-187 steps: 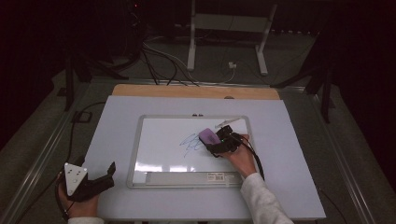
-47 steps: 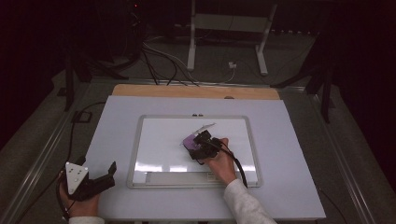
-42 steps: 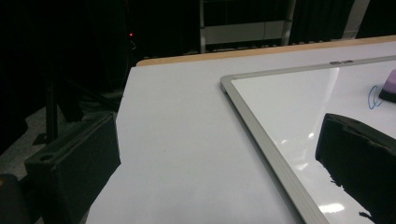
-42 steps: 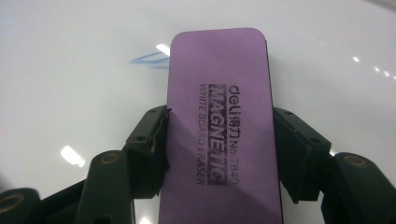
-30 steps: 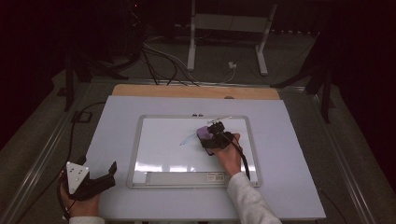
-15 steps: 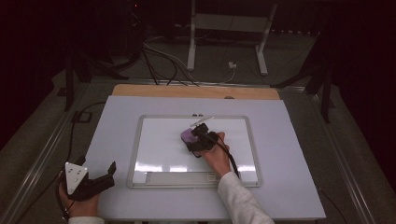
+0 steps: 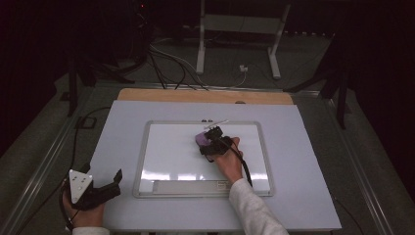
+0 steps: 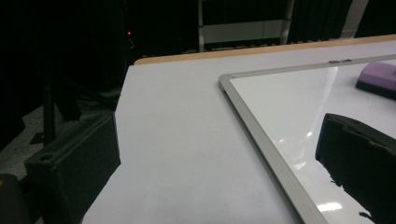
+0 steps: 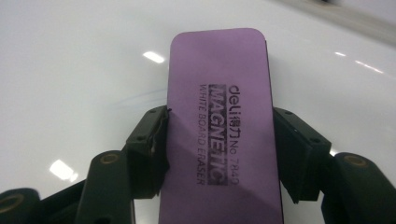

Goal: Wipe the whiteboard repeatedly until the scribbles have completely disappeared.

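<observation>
A whiteboard (image 7: 161, 161) with a silver frame lies flat on the pale table. My right gripper (image 7: 211, 140) presses a purple magnetic eraser (image 7: 202, 139) onto the board's upper middle; in the right gripper view its jaws are shut on the eraser (image 9: 222, 126) from both long sides. The board surface around it looks wiped, with a faint streak left of the eraser. My left gripper (image 7: 110, 183) rests at the table's near left corner, off the board, jaws apart with nothing between them. In the left gripper view the eraser (image 8: 379, 78) shows far right on the whiteboard (image 8: 261, 123).
A marker (image 7: 215, 122) lies at the board's top edge. A wooden strip (image 7: 205, 96) runs along the table's far edge. Cables (image 7: 171, 63) and a metal stand (image 7: 237, 29) sit on the dark floor beyond. A cable trails off the table's left side.
The right gripper has swept the eraser back and forth across the board, rubbing out the blue scribble seen earlier; since half a second ago it barely moved. The left gripper has stayed still.
</observation>
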